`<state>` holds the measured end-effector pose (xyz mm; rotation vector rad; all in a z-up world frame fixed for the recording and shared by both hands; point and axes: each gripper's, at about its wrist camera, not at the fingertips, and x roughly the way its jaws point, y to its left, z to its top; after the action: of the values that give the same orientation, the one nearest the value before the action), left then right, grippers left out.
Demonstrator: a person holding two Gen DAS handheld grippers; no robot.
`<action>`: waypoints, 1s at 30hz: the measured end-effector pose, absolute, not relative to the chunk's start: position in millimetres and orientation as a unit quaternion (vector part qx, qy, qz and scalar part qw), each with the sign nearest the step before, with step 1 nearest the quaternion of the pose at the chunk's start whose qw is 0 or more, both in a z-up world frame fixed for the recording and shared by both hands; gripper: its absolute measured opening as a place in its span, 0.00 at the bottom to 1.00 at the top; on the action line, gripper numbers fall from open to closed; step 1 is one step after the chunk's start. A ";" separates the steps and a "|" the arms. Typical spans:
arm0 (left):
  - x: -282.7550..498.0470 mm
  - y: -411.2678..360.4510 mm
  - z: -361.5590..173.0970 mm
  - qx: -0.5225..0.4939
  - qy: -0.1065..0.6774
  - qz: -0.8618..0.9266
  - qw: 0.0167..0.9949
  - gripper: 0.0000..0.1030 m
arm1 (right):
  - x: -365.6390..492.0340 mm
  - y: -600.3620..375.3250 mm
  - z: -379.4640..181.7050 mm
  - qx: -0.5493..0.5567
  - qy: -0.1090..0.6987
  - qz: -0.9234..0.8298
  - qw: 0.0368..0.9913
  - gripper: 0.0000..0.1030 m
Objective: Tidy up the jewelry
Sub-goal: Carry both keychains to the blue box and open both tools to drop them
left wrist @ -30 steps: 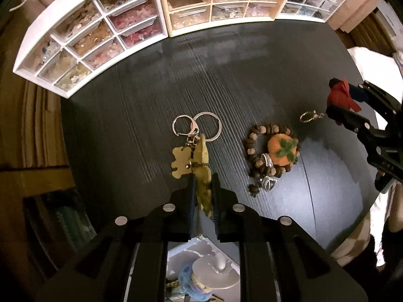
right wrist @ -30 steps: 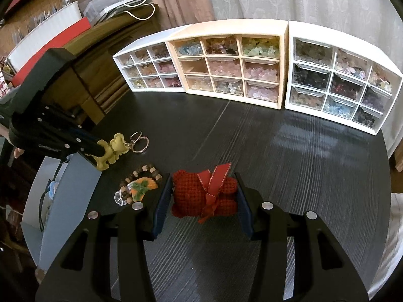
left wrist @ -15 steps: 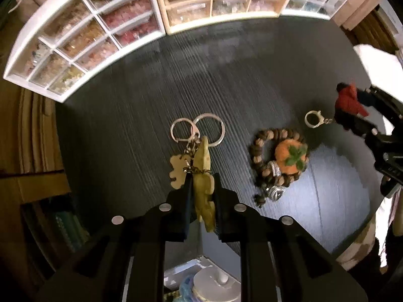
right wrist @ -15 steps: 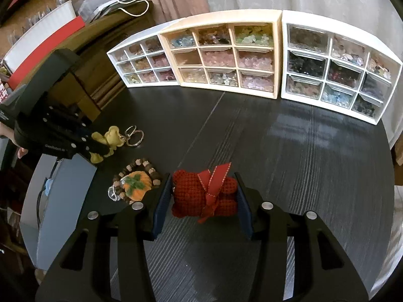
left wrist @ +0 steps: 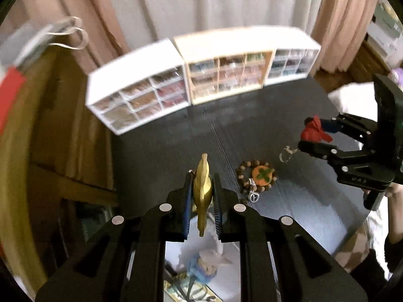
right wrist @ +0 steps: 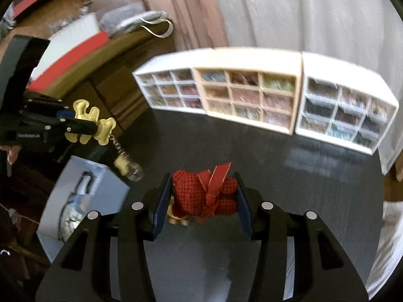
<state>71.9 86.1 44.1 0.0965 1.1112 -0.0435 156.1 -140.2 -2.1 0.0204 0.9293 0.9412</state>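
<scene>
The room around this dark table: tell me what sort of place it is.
Probably a home craft or hobby corner. Small drawer cabinets filled with sorted beads line the table; curtains hang behind them, and a beaded bracelet lies on the tabletop.

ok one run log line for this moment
left claw: shut on gold bear keychain | right claw: shut on red knitted bear charm | beaded pumpkin bracelet: on table

surface: dark table (left wrist: 289, 226) | on it: bead bracelet (left wrist: 255, 177), three drawer organizers (right wrist: 248, 94)

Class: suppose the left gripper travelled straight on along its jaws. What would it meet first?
Probably bare black table, then the white drawer unit beyond. The left gripper, holding the gold bear keychain, points there; depth is uncertain.
</scene>
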 end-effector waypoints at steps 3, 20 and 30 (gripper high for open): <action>45.5 87.3 56.7 0.032 0.502 -0.002 0.864 0.15 | 144.7 -131.2 16.8 0.006 0.415 0.450 0.791 0.45; -83.6 93.5 35.1 -0.021 0.519 0.003 0.854 0.15 | 52.8 -62.8 65.4 -0.006 0.381 0.540 0.750 0.45; -96.1 87.9 -35.3 -0.067 0.559 -0.018 0.826 0.15 | 17.8 -30.8 41.7 -0.027 0.410 0.569 0.713 0.45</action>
<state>-96.1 87.9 -35.3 -0.1434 1.1869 -0.0390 17.8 -30.8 41.7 -0.0602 0.9080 1.2609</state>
